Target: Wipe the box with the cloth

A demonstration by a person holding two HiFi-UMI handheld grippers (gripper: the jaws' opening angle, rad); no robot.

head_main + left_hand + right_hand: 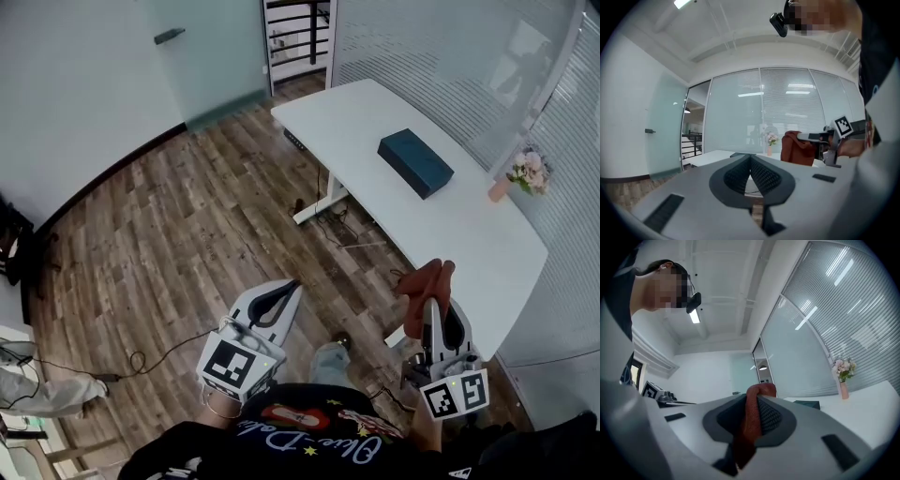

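A dark teal box (415, 162) lies on the white table (347, 108), far ahead of both grippers. My right gripper (434, 298) is shut on a rust-red cloth (423, 280), held near my body over the table's near end. In the right gripper view the cloth (752, 420) is pinched between the jaws and the box (807, 404) shows small beyond them. My left gripper (285, 292) is shut with nothing in it, out over the wooden floor left of the table. In the left gripper view, the cloth (796, 148) hangs at the right.
A small pink vase of flowers (523, 175) stands at the table's right edge by the blinds-covered glass wall. The table's white leg and foot (319, 202) stand on the wooden floor. A black cable (141, 361) trails across the floor at the left.
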